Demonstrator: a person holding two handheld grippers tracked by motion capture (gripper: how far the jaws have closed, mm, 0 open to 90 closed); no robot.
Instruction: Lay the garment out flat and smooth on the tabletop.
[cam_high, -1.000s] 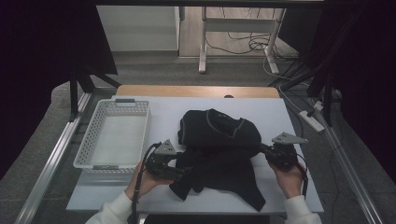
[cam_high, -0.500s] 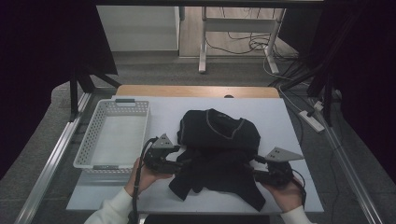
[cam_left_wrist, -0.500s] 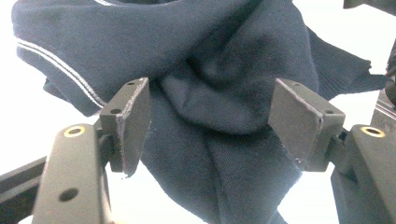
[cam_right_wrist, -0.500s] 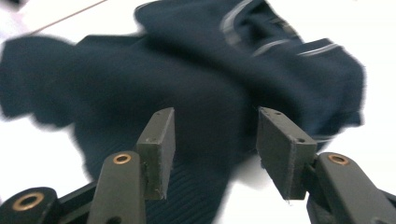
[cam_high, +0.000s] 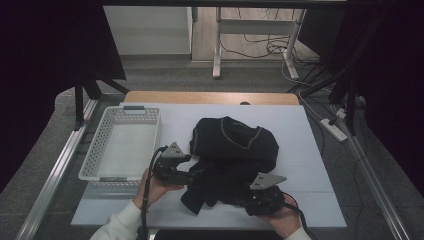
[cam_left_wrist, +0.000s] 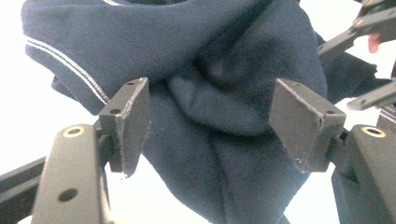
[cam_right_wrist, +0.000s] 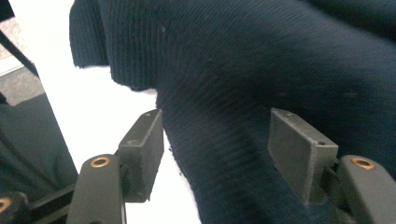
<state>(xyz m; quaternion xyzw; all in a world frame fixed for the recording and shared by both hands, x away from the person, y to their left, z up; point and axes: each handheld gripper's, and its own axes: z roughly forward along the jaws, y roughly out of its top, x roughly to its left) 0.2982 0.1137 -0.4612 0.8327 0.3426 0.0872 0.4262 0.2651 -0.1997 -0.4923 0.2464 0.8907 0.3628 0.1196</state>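
Observation:
A dark navy sweater (cam_high: 235, 145) with a thin pale stripe at the collar lies crumpled on the white table (cam_high: 305, 125). My left gripper (cam_high: 194, 172) is at its left side and open, the pads apart with a fold of the sweater (cam_left_wrist: 210, 56) between and beyond them, untouched. My right gripper (cam_high: 246, 200) is at the sweater's near edge. Its jaws have just been opening and now stand open, with knit fabric (cam_right_wrist: 257, 60) lying between the pads (cam_right_wrist: 299, 149) without being pinched. Across the sweater, the left gripper view shows the right gripper (cam_left_wrist: 369, 60).
A white perforated basket (cam_high: 95, 155) stands on the table's left side, just beyond my left hand. A wooden strip (cam_high: 210, 97) runs along the table's far edge. Bare white table lies to the right of the sweater, and metal rails (cam_high: 50, 185) flank the table.
My right hand has moved from the sweater's right side toward the near edge and leftward. The left hand has stayed put.

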